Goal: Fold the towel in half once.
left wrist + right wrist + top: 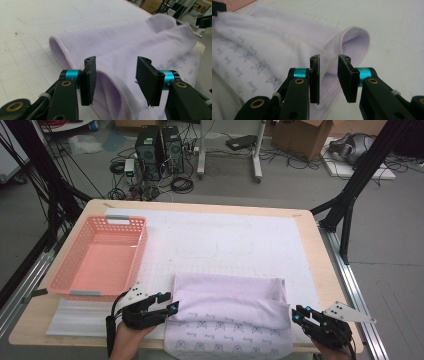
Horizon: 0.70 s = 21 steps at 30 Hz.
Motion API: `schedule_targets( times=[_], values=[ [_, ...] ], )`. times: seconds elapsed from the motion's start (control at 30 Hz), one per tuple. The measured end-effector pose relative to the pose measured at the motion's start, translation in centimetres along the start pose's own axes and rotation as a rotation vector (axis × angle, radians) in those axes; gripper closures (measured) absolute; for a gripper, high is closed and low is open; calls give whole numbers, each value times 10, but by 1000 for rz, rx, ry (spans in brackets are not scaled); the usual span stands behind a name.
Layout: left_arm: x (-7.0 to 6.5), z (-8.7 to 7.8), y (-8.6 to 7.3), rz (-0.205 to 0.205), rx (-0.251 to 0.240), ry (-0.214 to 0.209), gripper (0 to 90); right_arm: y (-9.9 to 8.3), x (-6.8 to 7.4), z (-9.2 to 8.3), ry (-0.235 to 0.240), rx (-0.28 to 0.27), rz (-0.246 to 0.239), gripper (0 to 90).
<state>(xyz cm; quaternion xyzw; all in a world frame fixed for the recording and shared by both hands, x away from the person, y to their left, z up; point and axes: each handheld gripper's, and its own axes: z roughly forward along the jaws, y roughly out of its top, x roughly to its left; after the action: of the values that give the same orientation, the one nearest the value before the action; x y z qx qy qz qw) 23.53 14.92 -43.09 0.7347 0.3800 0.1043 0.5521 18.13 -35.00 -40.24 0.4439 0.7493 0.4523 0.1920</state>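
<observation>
The folded purple cloth (230, 312) lies at the near edge of the counter (310, 250), hanging a bit over it. The left hand-held gripper (167, 307) is spread at its left end, and the right hand-held gripper (294, 315) is spread at its right end, pinching nothing. A pink basket (100, 257) sits to the left

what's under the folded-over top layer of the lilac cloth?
Under the plain top layer of the lilac cloth lies its printed lower layer, showing along the near edge. The open fold ends show lilac lining inside. Anything deeper between the layers is covered.
</observation>
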Motion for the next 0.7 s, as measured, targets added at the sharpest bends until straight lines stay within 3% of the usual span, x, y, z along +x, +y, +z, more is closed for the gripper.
schedule_targets(
  times=[0.1, 0.27, 0.33, 0.43, 0.57, 0.63, 0.7],
  values=[
    [10, 12, 7, -27, 14, 22, 506, 14, -2, 17, -23, 14, -27, 726],
    [19, 33, 14, -60, 45, 44, 514, 37, -6, 57, 11, 39, -74, 784],
    [22, 39, 15, -59, 52, 50, 517, 42, -9, 75, 11, 91, -92, 788],
    [28, 44, 16, -75, 68, 63, 517, 38, -16, 93, -16, 181, -78, 791],
    [34, 48, 15, -83, 89, 81, 510, 22, -32, 93, -71, 252, -66, 790],
    [36, 49, 14, -83, 95, 91, 510, 14, -41, 86, -59, 224, -23, 796],
    [37, 50, 15, -83, 99, 105, 508, 12, -44, 80, -65, 224, -12, 786]
  ],
)
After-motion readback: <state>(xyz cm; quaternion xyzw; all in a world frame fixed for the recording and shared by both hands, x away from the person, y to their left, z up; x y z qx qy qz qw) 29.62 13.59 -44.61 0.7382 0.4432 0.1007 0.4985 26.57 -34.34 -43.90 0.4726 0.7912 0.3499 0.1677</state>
